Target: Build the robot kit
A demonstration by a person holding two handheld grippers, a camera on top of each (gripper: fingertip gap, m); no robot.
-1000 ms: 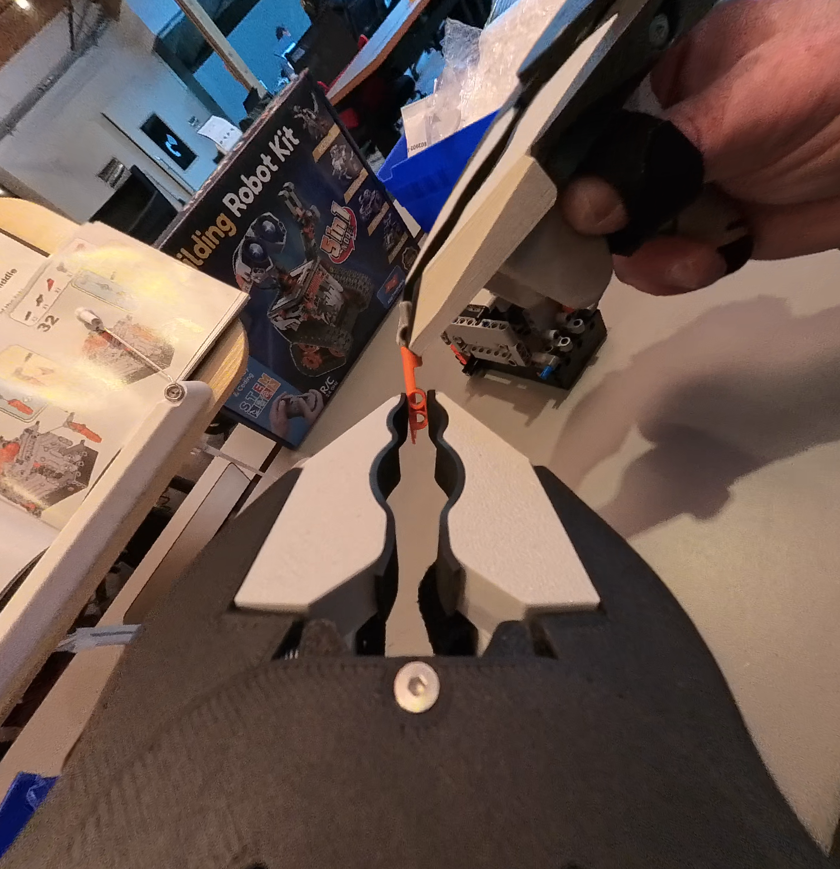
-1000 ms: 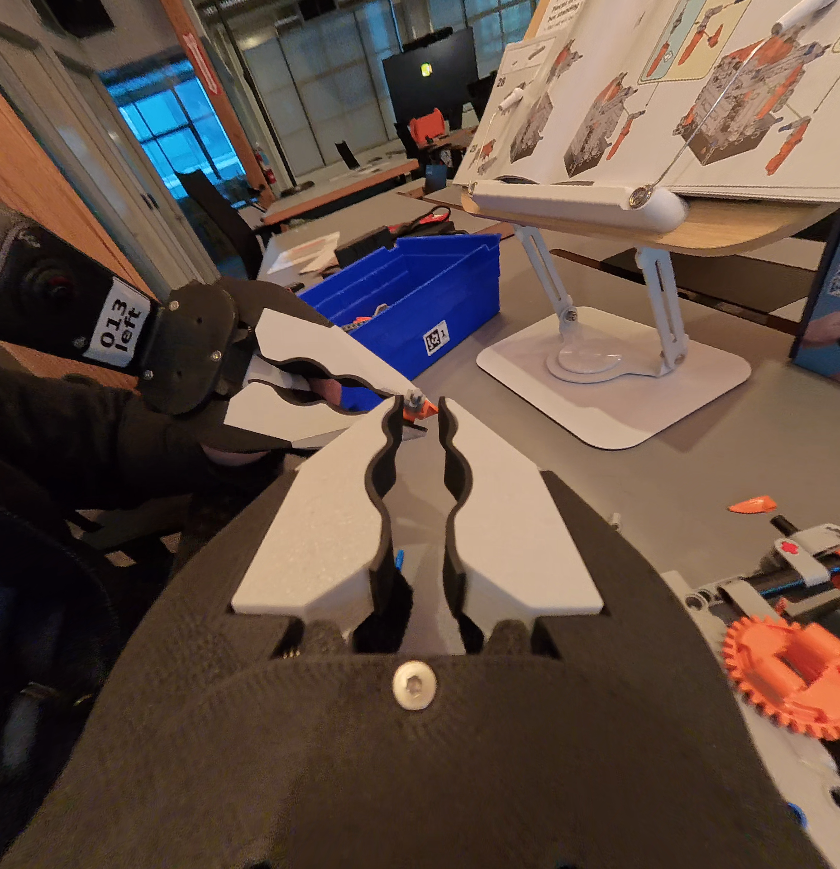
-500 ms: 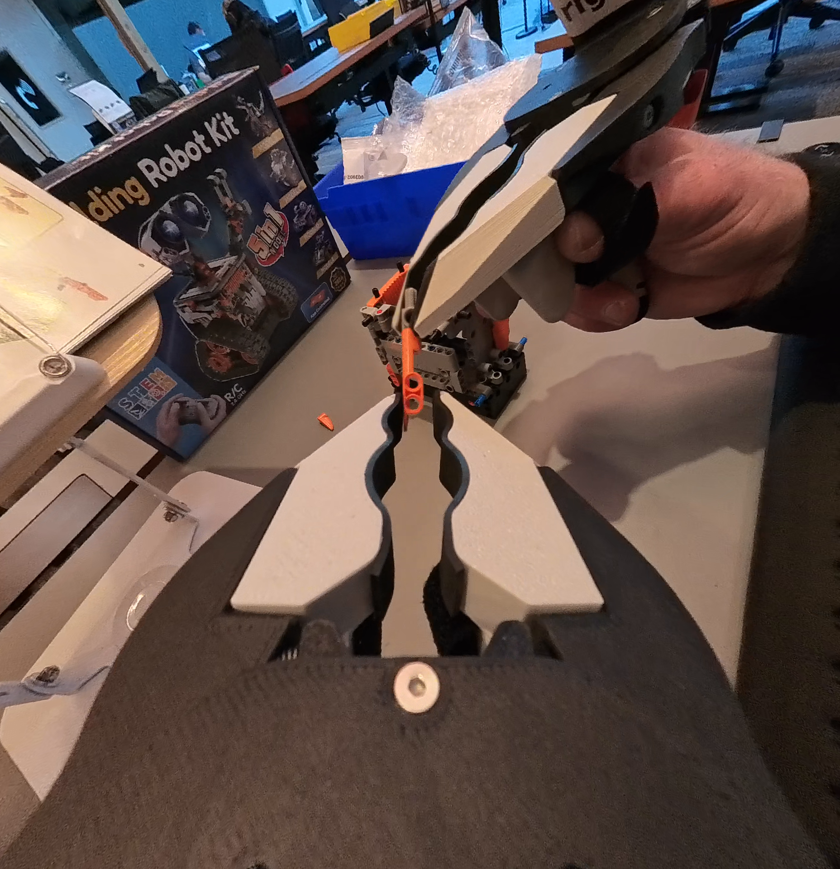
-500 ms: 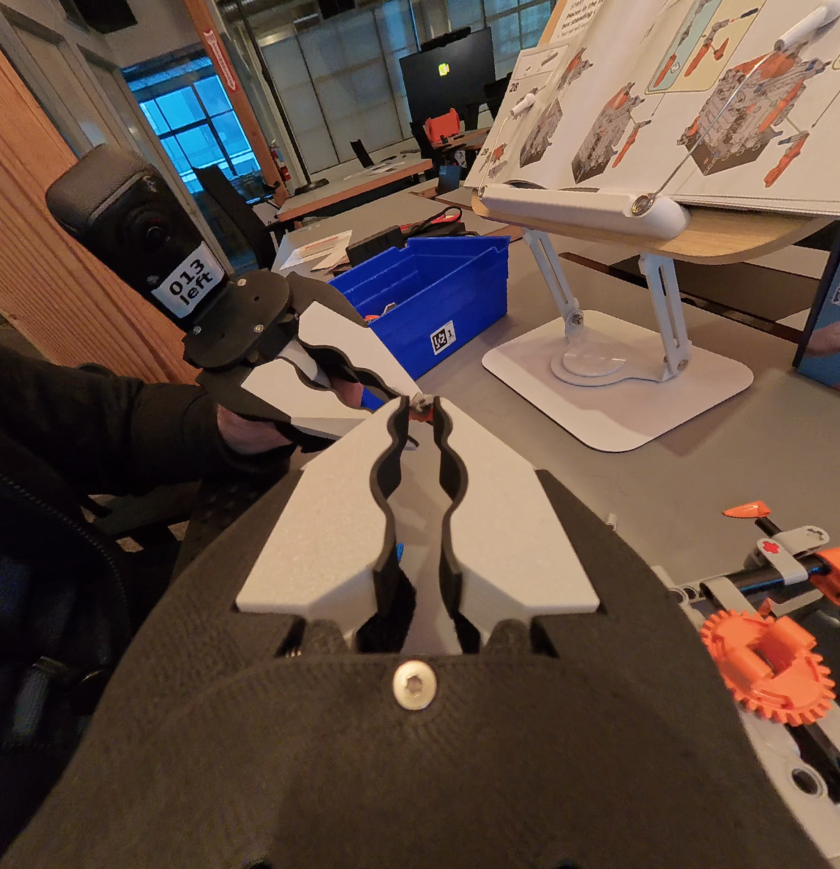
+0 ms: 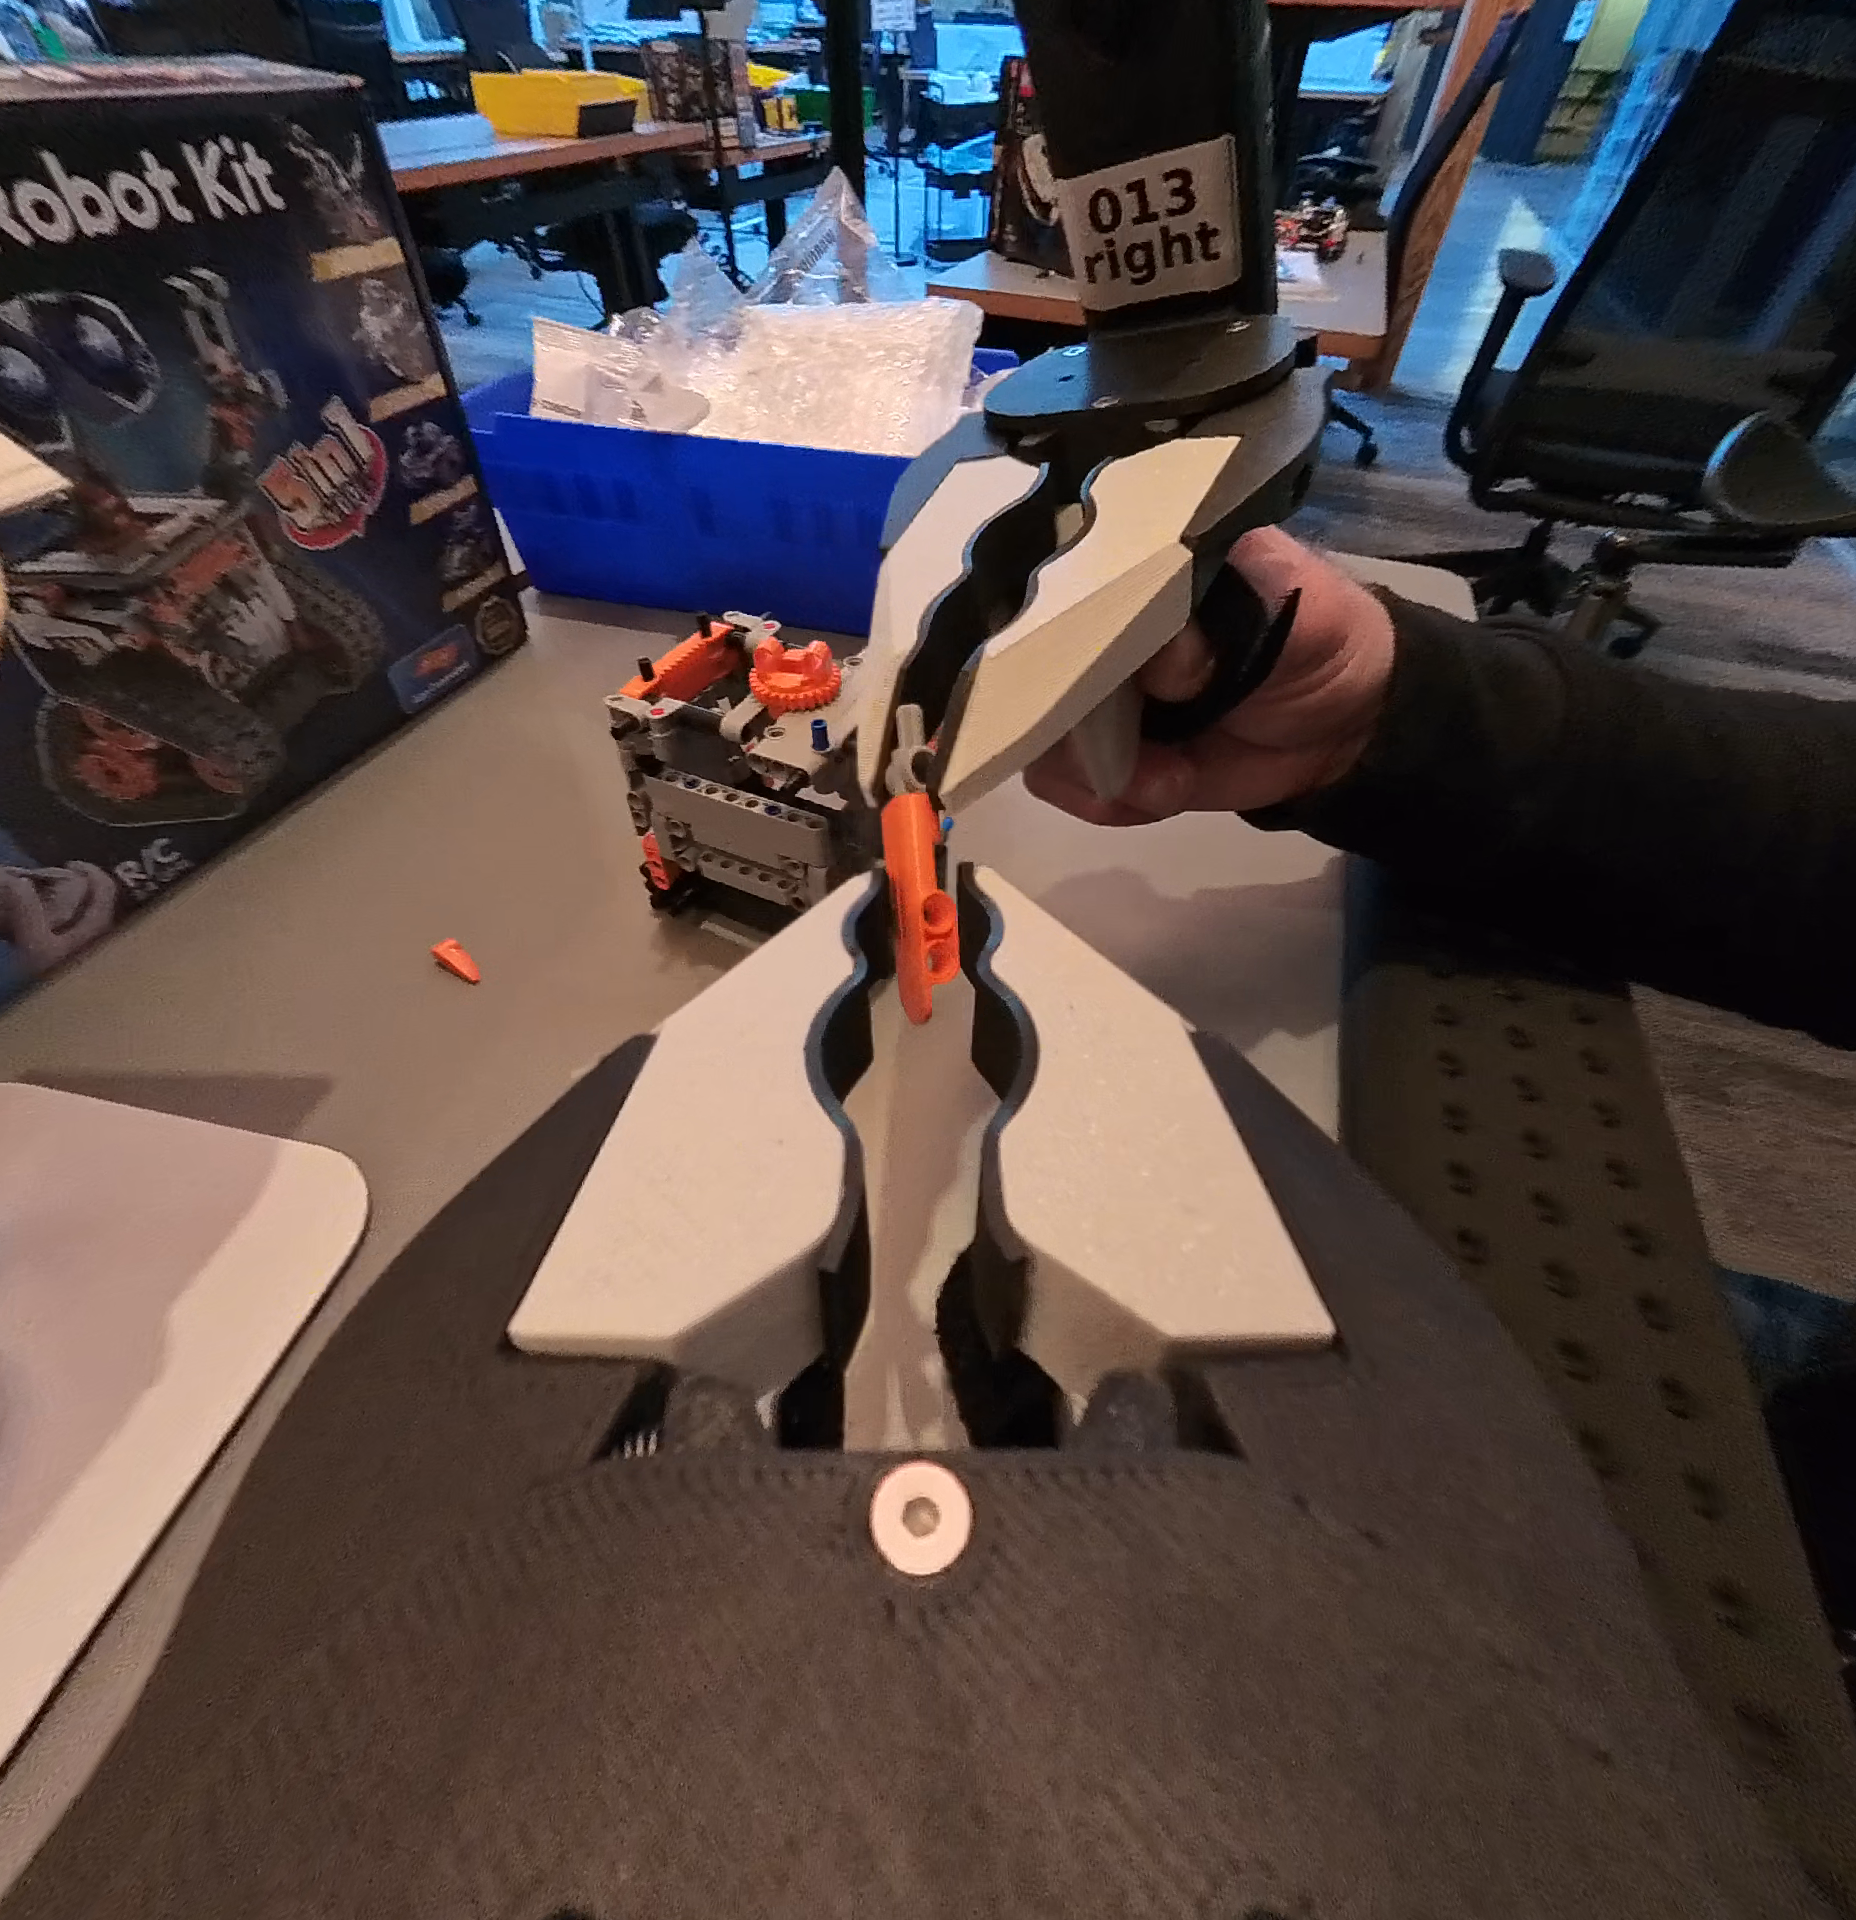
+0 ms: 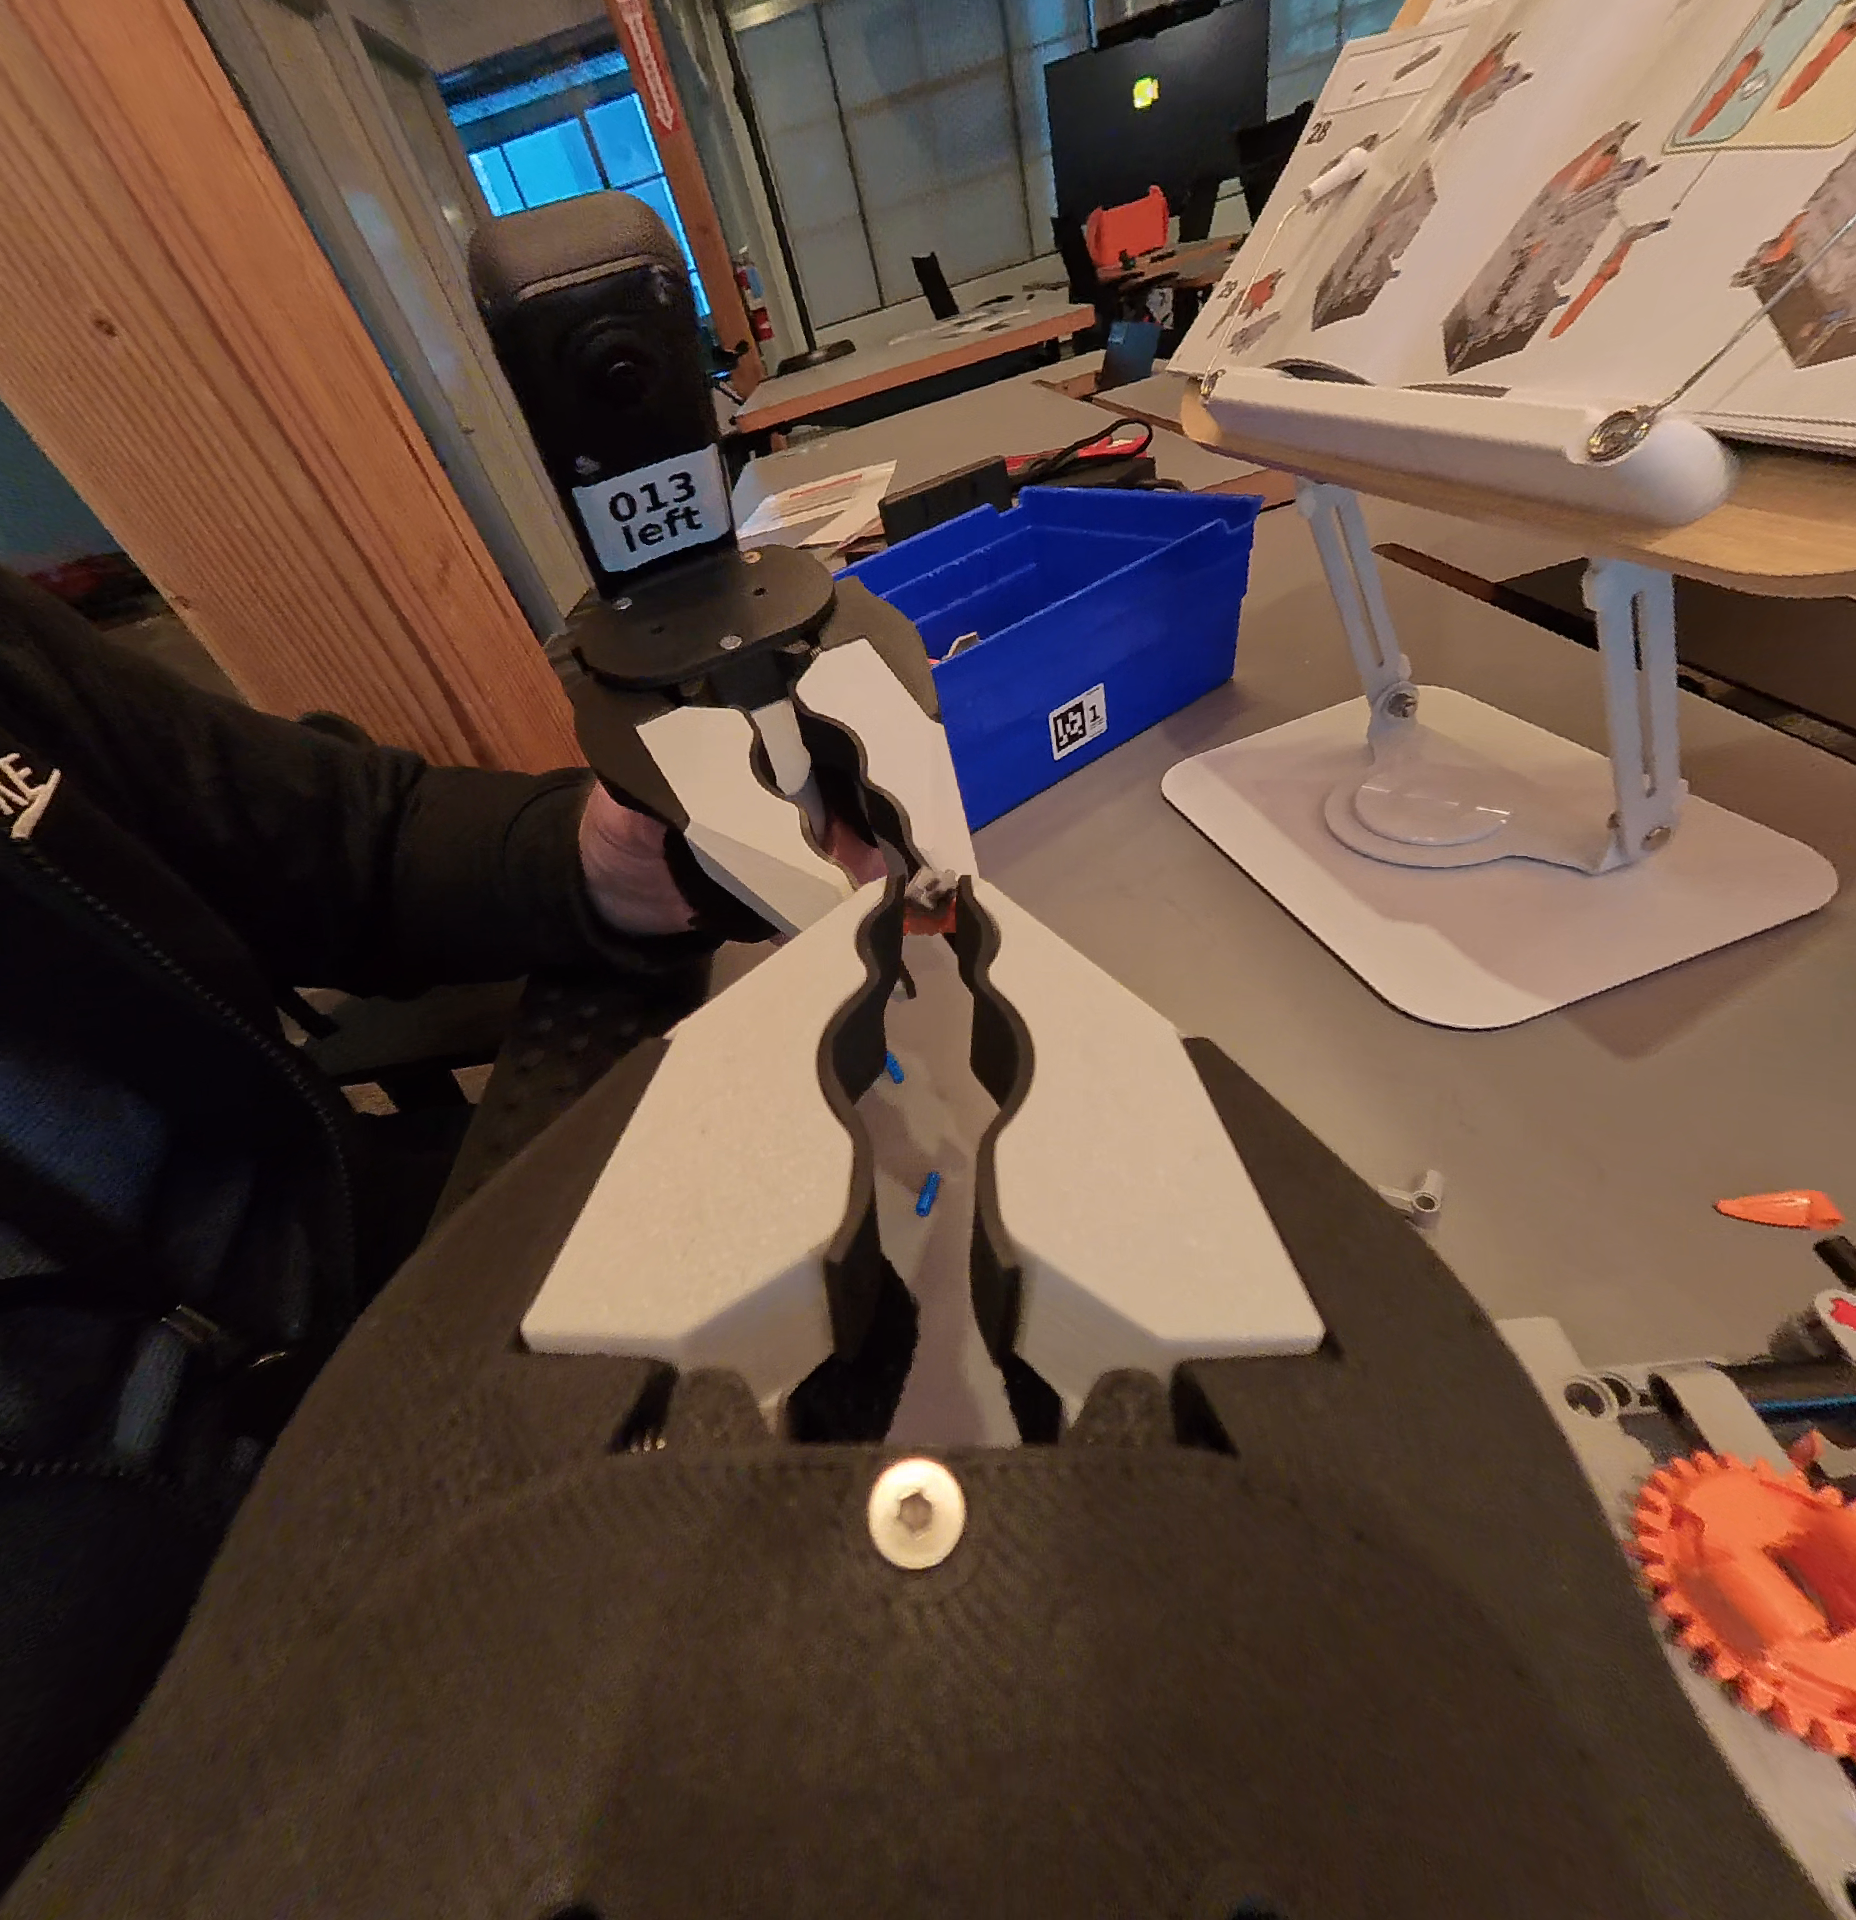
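Above the brick model (image 5: 742, 774), left gripper (image 5: 916, 904) pinches the orange beam (image 5: 919, 914) while right gripper (image 5: 908, 764) nips its grey connector (image 5: 908, 753); both jaws want steady, aligned pressure

i'm in an open workshop or maker lab: rows of long work tables (image 5: 591, 145) and office chairs (image 5: 1672, 343) behind my desk (image 6: 1526, 1122), blue parts bins (image 6: 1090, 634), a robot kit box (image 5: 207, 436), and a build manual (image 6: 1589, 197) on a stand.
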